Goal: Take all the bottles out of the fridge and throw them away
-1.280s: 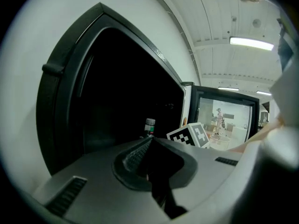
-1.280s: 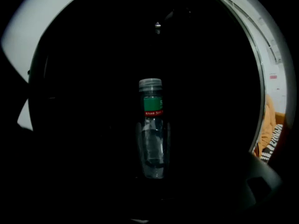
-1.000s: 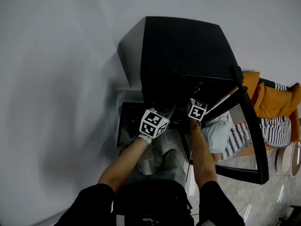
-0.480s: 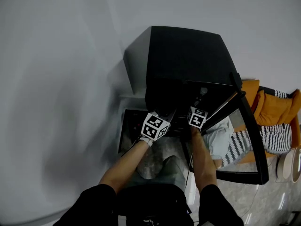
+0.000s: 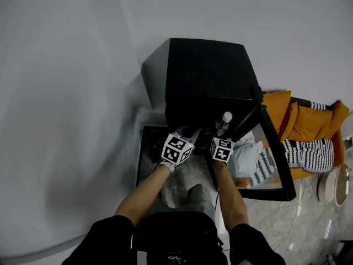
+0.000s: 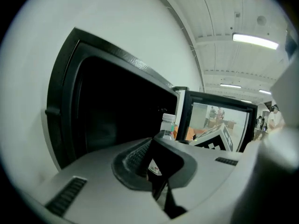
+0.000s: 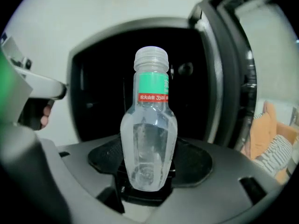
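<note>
Grip is the thing to mind here. The right gripper (image 7: 147,183) pinches the lower body of a clear bottle (image 7: 149,134), which stands upright between its jaws with the white cap on top. The wall looks thin and rounded, so I judge a firm but not crushing squeeze is best, with the bottle kept upright so it does not slide out.

Just beside it the left gripper (image 6: 158,174) has its jaws pressed together on nothing, leaving it free for the next reach.

In the head view both grippers sit at the mouth of the black fridge (image 5: 204,76), and the bottle (image 5: 225,120) is just outside the opening. The door (image 5: 274,167) stands swung open on the right, close to that arm. The pull back should run straight toward the body, clear of its edge.

The inside is too dark to tell whether more bottles wait there, and no bin shows in any view.
</note>
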The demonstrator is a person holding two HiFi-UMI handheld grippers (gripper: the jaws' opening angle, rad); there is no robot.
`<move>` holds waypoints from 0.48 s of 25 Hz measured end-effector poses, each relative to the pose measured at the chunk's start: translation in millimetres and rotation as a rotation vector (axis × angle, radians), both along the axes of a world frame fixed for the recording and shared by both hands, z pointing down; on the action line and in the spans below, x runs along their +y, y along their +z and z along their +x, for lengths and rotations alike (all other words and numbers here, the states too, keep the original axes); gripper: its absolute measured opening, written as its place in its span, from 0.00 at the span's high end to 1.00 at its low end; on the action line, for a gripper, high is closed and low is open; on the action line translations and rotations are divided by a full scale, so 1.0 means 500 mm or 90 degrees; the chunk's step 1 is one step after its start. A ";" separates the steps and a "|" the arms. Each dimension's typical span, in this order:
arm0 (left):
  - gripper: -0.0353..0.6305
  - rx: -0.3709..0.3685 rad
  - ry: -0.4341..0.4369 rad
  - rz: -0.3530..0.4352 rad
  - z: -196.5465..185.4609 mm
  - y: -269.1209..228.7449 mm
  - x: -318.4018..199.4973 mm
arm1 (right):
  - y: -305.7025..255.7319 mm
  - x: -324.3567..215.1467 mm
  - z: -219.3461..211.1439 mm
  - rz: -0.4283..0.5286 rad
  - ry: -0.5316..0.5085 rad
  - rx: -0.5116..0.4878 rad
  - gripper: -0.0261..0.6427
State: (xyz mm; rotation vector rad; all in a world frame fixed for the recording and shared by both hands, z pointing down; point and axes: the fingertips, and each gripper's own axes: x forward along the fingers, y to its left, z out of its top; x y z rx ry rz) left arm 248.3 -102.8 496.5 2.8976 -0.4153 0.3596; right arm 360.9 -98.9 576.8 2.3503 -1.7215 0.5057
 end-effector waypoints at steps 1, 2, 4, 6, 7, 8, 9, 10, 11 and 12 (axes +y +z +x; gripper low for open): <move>0.94 -0.002 0.001 -0.003 -0.003 -0.022 0.012 | -0.017 0.020 -0.009 -0.008 -0.002 -0.005 0.50; 0.94 -0.004 0.001 -0.006 -0.005 -0.044 0.023 | -0.037 0.039 -0.018 -0.013 -0.005 -0.008 0.50; 0.94 -0.007 0.001 -0.011 -0.008 -0.090 0.045 | -0.082 0.074 -0.036 -0.019 -0.015 -0.008 0.50; 0.94 -0.010 0.001 -0.015 -0.012 -0.130 0.068 | -0.126 0.107 -0.054 -0.024 -0.027 -0.005 0.50; 0.94 -0.011 0.000 -0.018 -0.015 -0.148 0.079 | -0.149 0.122 -0.063 -0.025 -0.033 -0.004 0.50; 0.94 -0.012 -0.002 -0.021 -0.017 -0.165 0.089 | -0.172 0.135 -0.070 -0.025 -0.039 -0.003 0.50; 0.94 -0.013 -0.004 -0.024 -0.020 -0.182 0.097 | -0.196 0.147 -0.076 -0.025 -0.044 -0.002 0.50; 0.94 -0.014 -0.007 -0.027 -0.023 -0.197 0.106 | -0.219 0.157 -0.081 -0.024 -0.049 0.001 0.50; 0.94 -0.015 -0.010 -0.031 -0.026 -0.212 0.115 | -0.240 0.166 -0.084 -0.025 -0.054 0.003 0.50; 0.94 -0.015 -0.014 -0.034 -0.029 -0.225 0.123 | -0.259 0.175 -0.087 -0.026 -0.059 0.004 0.50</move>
